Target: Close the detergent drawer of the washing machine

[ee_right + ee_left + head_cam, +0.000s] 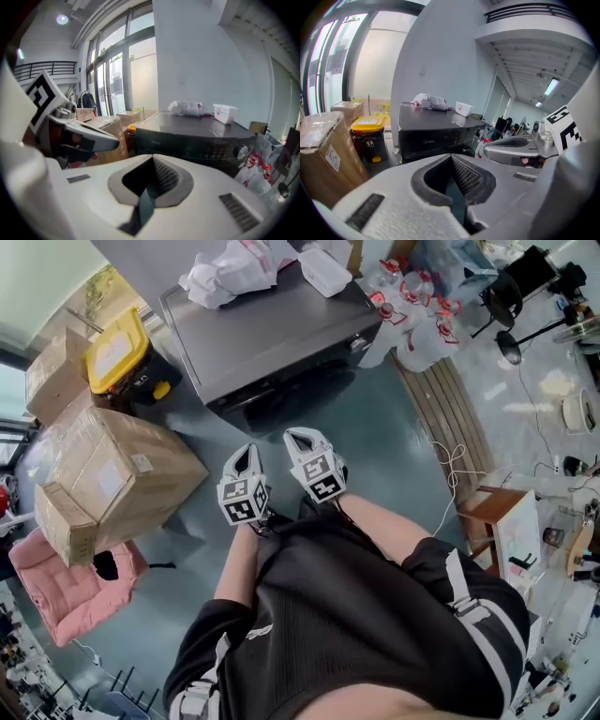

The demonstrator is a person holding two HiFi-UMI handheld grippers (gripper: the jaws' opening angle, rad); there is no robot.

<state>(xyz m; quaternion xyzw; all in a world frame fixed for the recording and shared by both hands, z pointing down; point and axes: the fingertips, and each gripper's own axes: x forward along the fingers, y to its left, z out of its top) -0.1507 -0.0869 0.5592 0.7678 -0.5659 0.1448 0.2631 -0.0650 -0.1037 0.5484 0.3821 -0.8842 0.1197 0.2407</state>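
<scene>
Standing position, well back from the dark grey front-loading washing machine, which sits on the blue-green floor.

Left claw, pale grey with a black-and-white marker cube: held low, close to the body, pointing towards the machine. Its own view shows the jaws pressed together with nothing between them.

Right claw, same build: just beside the left one. Jaws likewise closed and empty. Each claw appears at the edge of the other's view (right one, left one).

Detergent drawer: set in the glossy black control panel across the top of the machine's front. The panel's face reads as one even band from both gripper views. The drawer's own outline is too small and dark to pick out (so I cannot tell whether it is fully in). A round silver knob sits at the panel's other end. Neither claw touches the machine.

On the machine's top:
- crumpled white plastic bags
- a white plastic tub, just beside them

Around it:
- a large brown cardboard box left of the claws
- a black bin with a yellow lid close by the machine's left side
- a pink quilted cushion nearer the person
- clear bags with red print against the machine's right side
</scene>
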